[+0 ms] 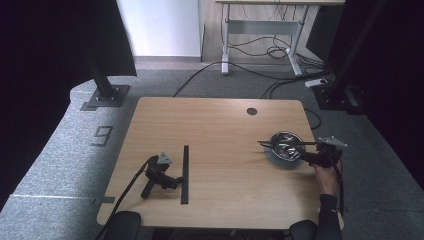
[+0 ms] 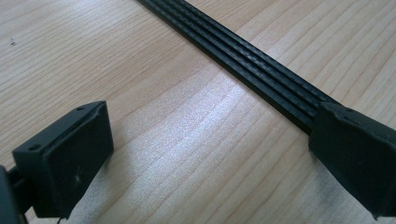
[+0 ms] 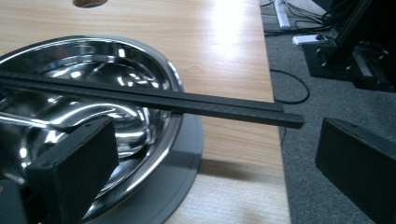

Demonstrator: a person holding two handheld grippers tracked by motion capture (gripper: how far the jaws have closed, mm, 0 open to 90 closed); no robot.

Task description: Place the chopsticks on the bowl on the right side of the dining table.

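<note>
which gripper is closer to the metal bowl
Right. The right gripper sits open at the edge of the metal bowl; the left gripper lies open across the table, beside the black strip.

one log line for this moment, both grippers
left gripper: open, beside long black strip | right gripper: open, black chopsticks across shiny steel bowl

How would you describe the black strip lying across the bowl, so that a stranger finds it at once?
Look at the table's right edge, where a steel bowl sits on a grey plate. The strip lies across the bowl's rim. The other strip lies flat on the wood.
</note>
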